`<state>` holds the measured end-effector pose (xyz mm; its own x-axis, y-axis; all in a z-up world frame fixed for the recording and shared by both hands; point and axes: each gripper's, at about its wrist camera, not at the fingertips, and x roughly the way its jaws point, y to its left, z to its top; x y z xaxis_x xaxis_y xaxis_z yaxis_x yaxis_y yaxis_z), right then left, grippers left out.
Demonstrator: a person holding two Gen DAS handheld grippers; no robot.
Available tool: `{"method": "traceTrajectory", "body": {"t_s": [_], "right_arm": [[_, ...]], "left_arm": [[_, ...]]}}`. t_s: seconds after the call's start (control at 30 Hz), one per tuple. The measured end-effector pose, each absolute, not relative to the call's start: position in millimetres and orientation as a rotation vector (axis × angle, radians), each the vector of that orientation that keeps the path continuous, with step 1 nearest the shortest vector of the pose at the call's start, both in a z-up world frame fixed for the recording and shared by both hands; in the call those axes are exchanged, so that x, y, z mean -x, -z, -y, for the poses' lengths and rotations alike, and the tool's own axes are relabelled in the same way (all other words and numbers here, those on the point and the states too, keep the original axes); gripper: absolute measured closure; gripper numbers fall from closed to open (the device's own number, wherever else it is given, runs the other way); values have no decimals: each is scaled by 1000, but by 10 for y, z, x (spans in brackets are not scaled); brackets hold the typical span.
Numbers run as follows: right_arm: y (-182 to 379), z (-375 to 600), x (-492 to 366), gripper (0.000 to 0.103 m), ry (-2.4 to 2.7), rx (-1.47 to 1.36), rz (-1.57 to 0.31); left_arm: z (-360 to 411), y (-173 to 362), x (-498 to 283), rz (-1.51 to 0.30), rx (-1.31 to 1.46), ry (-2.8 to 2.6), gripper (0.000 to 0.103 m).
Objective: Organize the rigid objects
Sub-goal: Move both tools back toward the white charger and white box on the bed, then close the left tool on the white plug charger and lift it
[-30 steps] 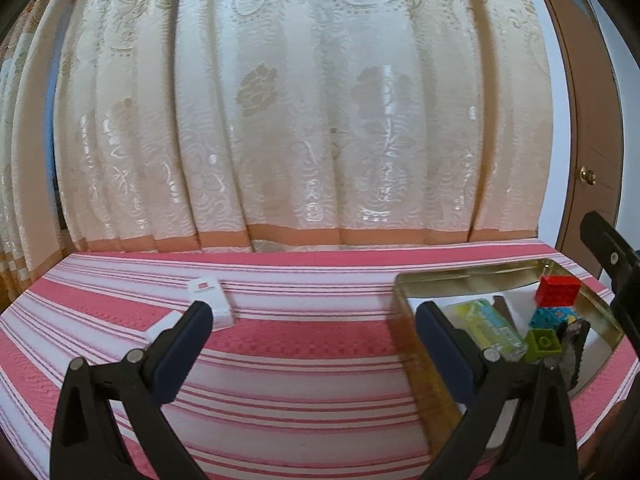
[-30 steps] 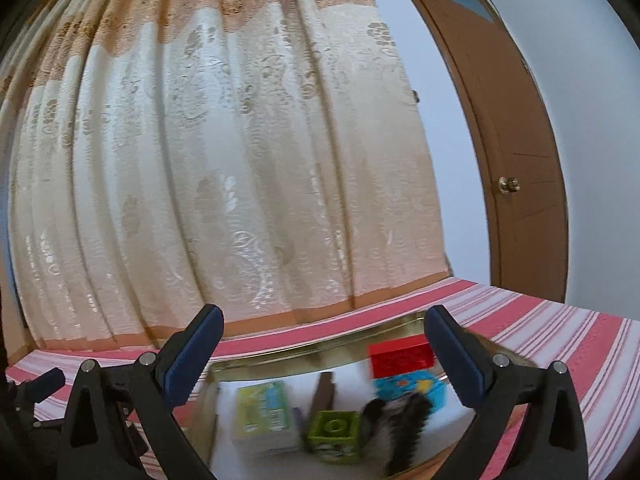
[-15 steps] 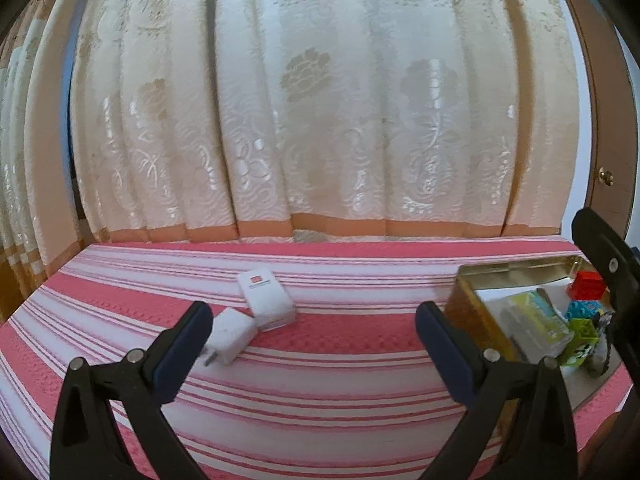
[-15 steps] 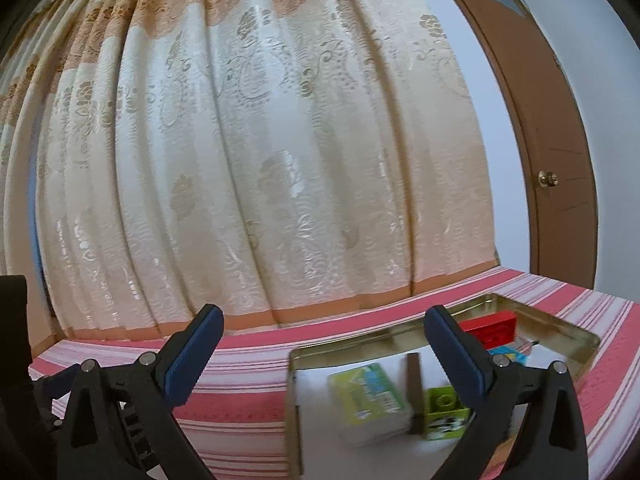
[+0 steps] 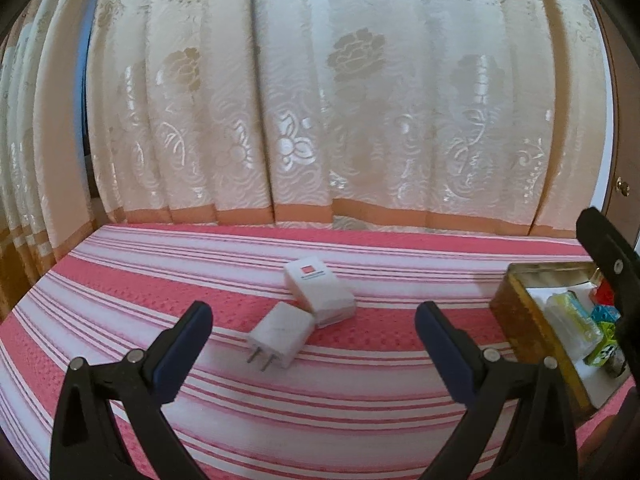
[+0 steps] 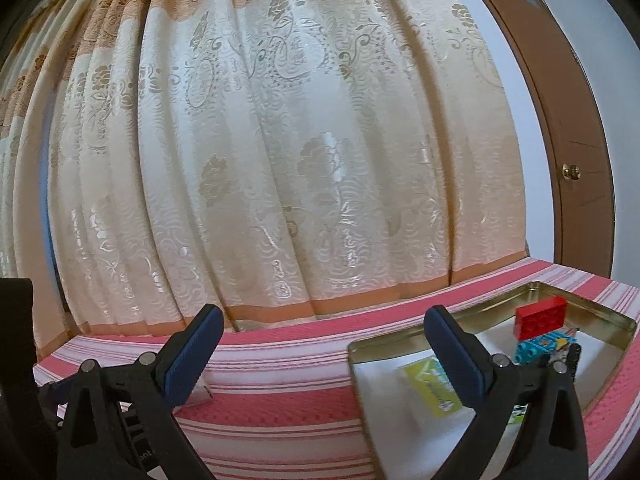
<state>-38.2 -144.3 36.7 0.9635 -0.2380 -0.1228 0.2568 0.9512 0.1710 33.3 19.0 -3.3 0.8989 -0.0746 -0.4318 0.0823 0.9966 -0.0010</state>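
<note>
two white pieces lie ahead of your left gripper [image 5: 308, 344], its jaws spread and empty: the charger [image 5: 281, 336] nearer, prongs toward you, touching the white box [image 5: 319, 291]; your right gripper [image 6: 320, 348], also spread, hangs beside the tin [image 6: 616, 322].

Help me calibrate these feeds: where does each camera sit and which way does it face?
Left wrist: on the left gripper, facing two white chargers on the striped cloth; its open fingers show.
Right wrist: on the right gripper, facing curtain and gold tin; its open fingers show.
Shared: tin, curtain, cloth.
</note>
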Motion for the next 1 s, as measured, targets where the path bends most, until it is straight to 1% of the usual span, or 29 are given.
{"method": "traceTrajectory", "body": {"t_s": [0.23,0.43,0.53,0.67,0.87,0.93,1.0], "right_arm": [[-346,1320,197,1,237,-186,-140],[-332,1226,1,1,228,-201,-167],[-327,1148,-127,1,221,-190,-191],[-304,1116,-234,1,204,-181,-236],[-281,1180,-246,1,183,-215,-253],[-279,1158,-265,1,169,-205,-262],[-282,1134,-276,1,163,-195,-265]], "left_arm": [[-521,54,-438,-479,-38,33,0],[-767,121,-582,-552,-17,14,0],[-777,162,-628,-584,-15,15,0],[-621,224,-712,-633,-95,41,1],[-440,301,-914,-697,-184,59,9],[-483,341,-1026,-741,-161,65,14],[-539,381,-1119,-782,-120,91,25]]}}
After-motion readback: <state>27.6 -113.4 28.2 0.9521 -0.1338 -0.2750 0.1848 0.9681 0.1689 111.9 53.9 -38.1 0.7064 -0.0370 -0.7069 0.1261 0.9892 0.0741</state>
